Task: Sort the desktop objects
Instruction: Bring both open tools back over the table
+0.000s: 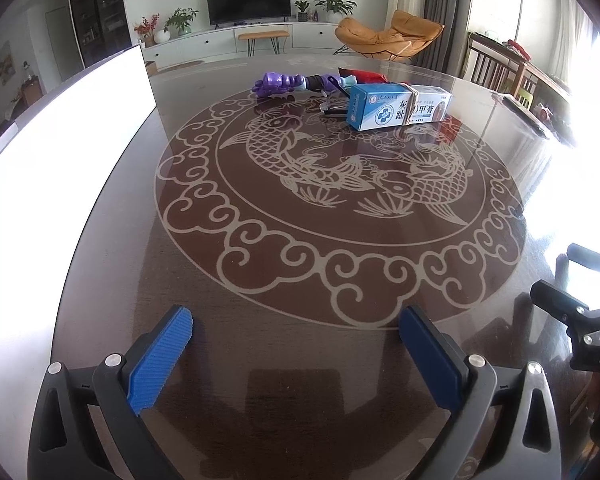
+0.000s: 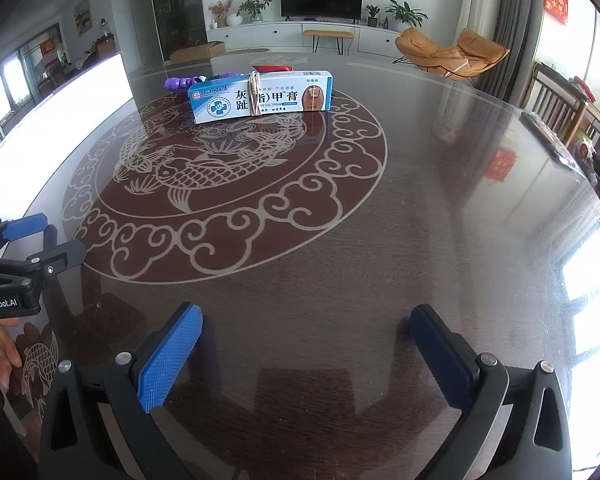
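- The left gripper (image 1: 296, 344) hangs low over the table (image 1: 300, 380), its two blue-padded fingers (image 1: 160, 356) spread wide with only bare glossy tabletop between them; it grasps nothing
- The right gripper (image 2: 306, 344) is likewise released, blue pads (image 2: 170, 360) far apart over the dark surface, nothing between them
- The two tools sit side by side: from the left wrist view the right gripper's black frame shows at the right edge, and from the right wrist view the left gripper shows at the left edge, with the person's fingers (image 2: 8, 352) just below it
- Directly ahead of both grippers spreads a pale fish-and-cloud medallion (image 1: 340, 208) set into the brown table
- Well beyond the fingertips, on the far side of that medallion, lies a blue-and-white ointment box (image 1: 396, 108) on its long side, a band of cord wrapped around its middle (image 2: 254, 90)
- Just behind the box, to the left from the left gripper's view, lies a purple toy (image 1: 276, 84), touching or nearly touching other small items I cannot make out
- A red object (image 2: 270, 69) peeks out behind the box, farthest from both grippers
- A bright white panel (image 1: 60, 152) runs along the table's left edge, to the left of the left gripper
- Past the table are a television (image 1: 248, 2) on a white cabinet, potted plants, and an orange lounge chair (image 1: 392, 34)
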Motion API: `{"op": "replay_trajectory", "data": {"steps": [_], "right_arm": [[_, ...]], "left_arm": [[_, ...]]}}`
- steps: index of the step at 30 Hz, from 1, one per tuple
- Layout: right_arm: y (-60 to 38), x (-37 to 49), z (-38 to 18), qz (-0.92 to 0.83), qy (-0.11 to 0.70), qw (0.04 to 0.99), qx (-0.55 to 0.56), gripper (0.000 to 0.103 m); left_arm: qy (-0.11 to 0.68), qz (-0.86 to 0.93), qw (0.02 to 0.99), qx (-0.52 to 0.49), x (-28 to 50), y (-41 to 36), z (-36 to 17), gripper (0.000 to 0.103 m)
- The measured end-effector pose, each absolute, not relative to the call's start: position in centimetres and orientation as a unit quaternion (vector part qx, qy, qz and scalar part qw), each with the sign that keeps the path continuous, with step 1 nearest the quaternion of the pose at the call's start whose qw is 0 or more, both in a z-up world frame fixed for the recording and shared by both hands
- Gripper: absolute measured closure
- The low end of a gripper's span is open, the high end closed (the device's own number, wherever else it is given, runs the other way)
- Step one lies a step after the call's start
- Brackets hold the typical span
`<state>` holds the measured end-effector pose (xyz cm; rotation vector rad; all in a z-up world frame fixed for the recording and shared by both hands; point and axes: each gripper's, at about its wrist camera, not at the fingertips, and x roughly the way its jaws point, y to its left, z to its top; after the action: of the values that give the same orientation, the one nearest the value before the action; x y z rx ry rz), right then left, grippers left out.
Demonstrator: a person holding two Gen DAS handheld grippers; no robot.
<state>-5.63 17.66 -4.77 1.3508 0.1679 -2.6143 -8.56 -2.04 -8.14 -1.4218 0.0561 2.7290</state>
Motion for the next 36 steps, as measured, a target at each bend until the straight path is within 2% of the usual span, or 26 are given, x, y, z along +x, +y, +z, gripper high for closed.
{"op": "replay_trajectory", "data": {"steps": [10, 22, 26, 31, 36], "right_arm": [[17.7, -5.6, -4.8, -0.883, 0.057, 0.097, 0.456, 0.000], [17.6, -6.6, -4.7, -0.876, 0.064, 0.112, 0.466, 0.000], [18.8, -12.7, -3.4, -0.879, 0.021, 0.103, 0.464, 0.000], [18.5, -24.5, 0.0, -0.886, -0.044, 0.084, 0.454, 0.000], [15.7, -31.9, -0.7, -0.866, -0.089, 0.074, 0.487, 0.000]], "left_arm": [[0.022, 0.871, 0.040, -0.490, -11.9, -4.2, -8.1, 0.000], [0.024, 0.879, 0.045, -0.474, -11.5, -4.4, -8.1, 0.000], [0.024, 0.879, 0.044, -0.474, -11.5, -4.4, -8.1, 0.000], [0.023, 0.880, 0.044, -0.473, -11.6, -4.4, -8.1, 0.000], [0.022, 0.880, 0.045, -0.473, -11.6, -4.5, -8.0, 0.000]]}}
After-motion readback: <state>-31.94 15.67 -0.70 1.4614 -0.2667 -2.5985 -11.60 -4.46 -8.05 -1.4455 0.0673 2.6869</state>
